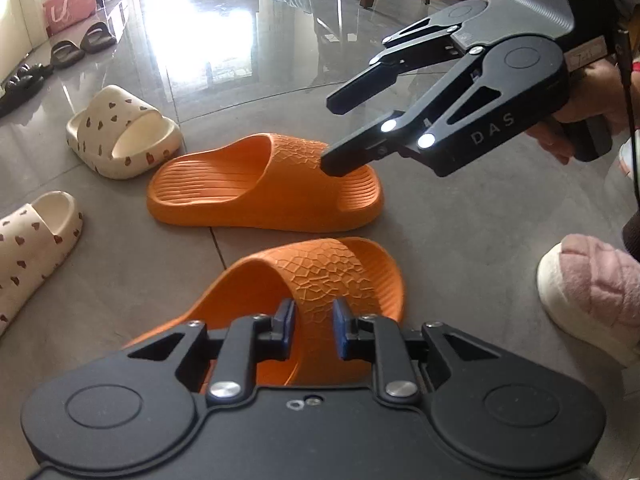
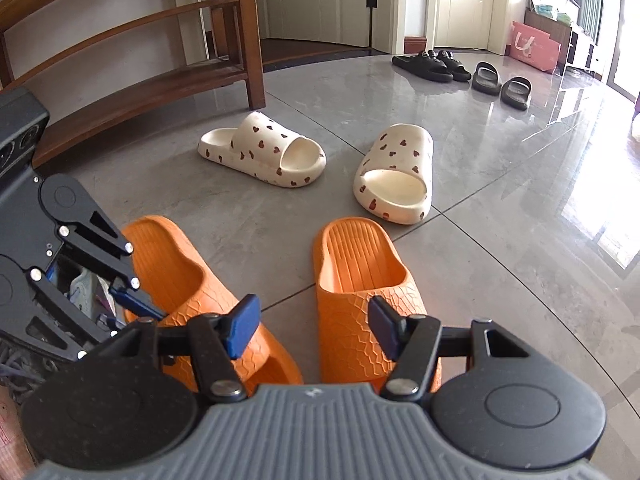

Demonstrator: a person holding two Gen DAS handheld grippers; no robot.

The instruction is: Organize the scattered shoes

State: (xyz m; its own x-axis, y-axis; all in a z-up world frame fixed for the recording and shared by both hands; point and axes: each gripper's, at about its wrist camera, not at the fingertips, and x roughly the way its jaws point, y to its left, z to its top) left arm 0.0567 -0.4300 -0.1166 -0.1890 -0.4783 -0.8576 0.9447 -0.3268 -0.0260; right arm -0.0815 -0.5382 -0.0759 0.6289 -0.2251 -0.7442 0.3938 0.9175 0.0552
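Note:
Two orange slides lie on the grey tile floor. In the left wrist view my left gripper (image 1: 314, 322) is shut on the strap of the near orange slide (image 1: 320, 272). The far orange slide (image 1: 264, 184) lies beyond it. My right gripper (image 1: 334, 134) is open, one finger on that slide's strap. In the right wrist view my right gripper (image 2: 314, 326) is open, its right pad over the right orange slide (image 2: 360, 292). The left orange slide (image 2: 188, 280) has my left gripper (image 2: 134, 298) on its strap.
Two cream slides with brown hearts (image 2: 264, 152) (image 2: 396, 172) lie apart beyond the orange pair. Two pairs of black sandals (image 2: 436, 65) (image 2: 502, 84) sit further back near a pink bag (image 2: 532, 46). A wooden shelf (image 2: 132, 64) stands at the left. A pink fuzzy slipper (image 1: 592, 288) is at right.

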